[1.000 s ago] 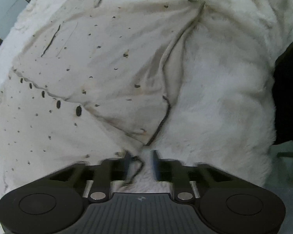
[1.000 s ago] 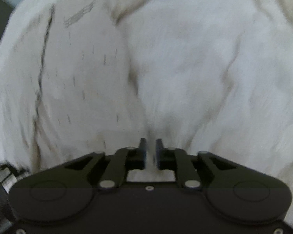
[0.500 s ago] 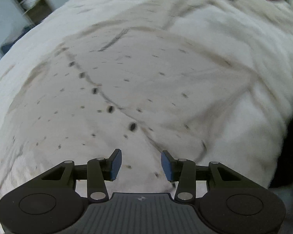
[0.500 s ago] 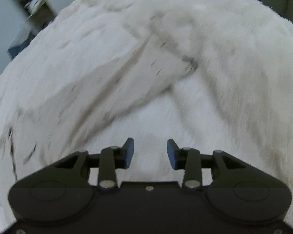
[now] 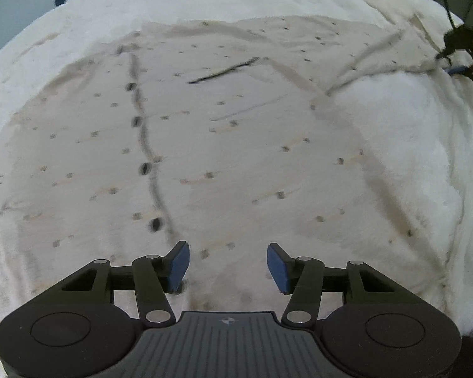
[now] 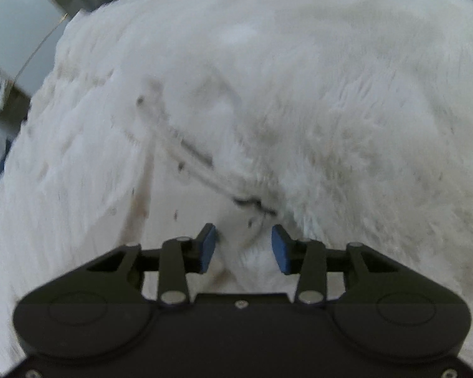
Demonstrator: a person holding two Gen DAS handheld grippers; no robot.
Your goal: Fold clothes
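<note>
Shirt (image 5: 236, 145) looks thin, limp and light on the fuzzy blanket (image 5: 410, 145); best pinched at a hem or sleeve edge. Left gripper (image 5: 227, 264) and right gripper (image 6: 243, 247) both gape wide, holding nothing.

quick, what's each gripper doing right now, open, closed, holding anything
Left gripper: open, holding nothing, above the dotted shirt.
Right gripper: open, holding nothing, a shirt edge between its fingers.

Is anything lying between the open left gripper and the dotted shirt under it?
Nothing visible. The left gripper hangs open directly over the dotted shirt, which lies spread on the white fluffy blanket with nothing on top.
</note>
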